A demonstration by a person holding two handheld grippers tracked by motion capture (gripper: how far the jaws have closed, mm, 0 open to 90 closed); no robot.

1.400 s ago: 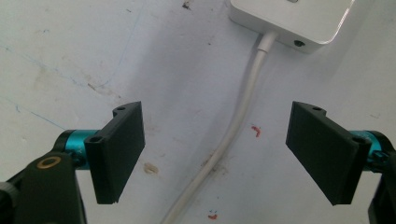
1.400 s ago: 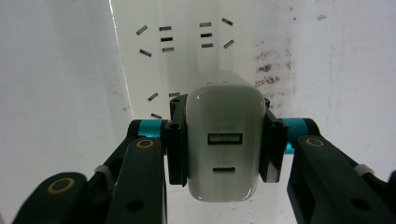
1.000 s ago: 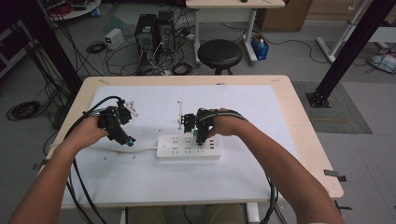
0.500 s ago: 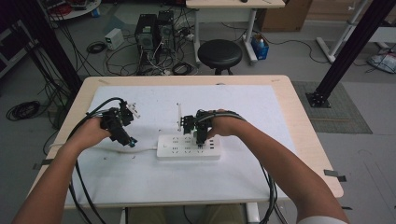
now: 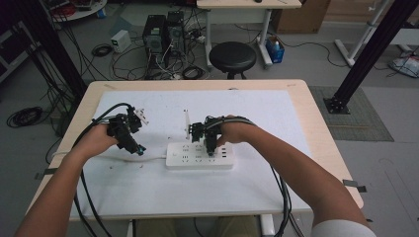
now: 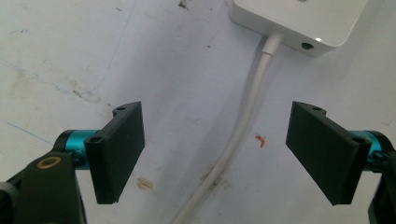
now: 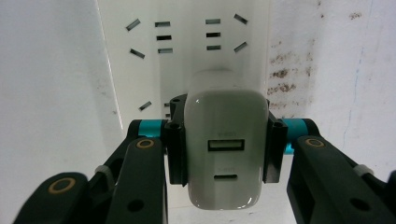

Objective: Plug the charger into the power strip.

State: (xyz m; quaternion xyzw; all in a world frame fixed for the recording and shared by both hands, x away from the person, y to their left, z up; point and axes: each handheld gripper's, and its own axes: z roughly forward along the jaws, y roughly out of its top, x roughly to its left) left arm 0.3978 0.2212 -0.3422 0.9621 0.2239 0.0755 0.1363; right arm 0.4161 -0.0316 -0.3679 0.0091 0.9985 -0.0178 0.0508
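Left hand (image 5: 96,143): rests on the white mat left of centre, the forearm coming in from the lower left corner of the high view.
Left gripper (image 5: 136,148): points down and toward the power strip; in the left gripper view its two black jaws stand wide apart with nothing between the pads, hovering over the mat.
Power cord (image 6: 243,126): white, leaves the short end of the strip and runs across the mat between the open jaws of the left gripper without touching either pad; in the high view it trails off to the left edge of the table.
White mat (image 5: 276,106): covers most of the wooden table (image 5: 323,128); marked with small stains and faint pen lines.
Power strip (image 5: 190,160): white, lies flat near the middle of the mat with its long side across the table; several socket groups face up.
Right gripper (image 5: 210,150): held upright over the right half of the strip, tips pointing down; its jaws are clamped on the two sides of the charger.
Charger (image 7: 225,149): white rounded block with two ports on its outward face, held between the pads of the right gripper, directly over a socket of the strip; whether its pins are seated cannot be told.
Right hand (image 5: 234,131): grasps the right gripper from behind, the forearm running to the lower right corner.
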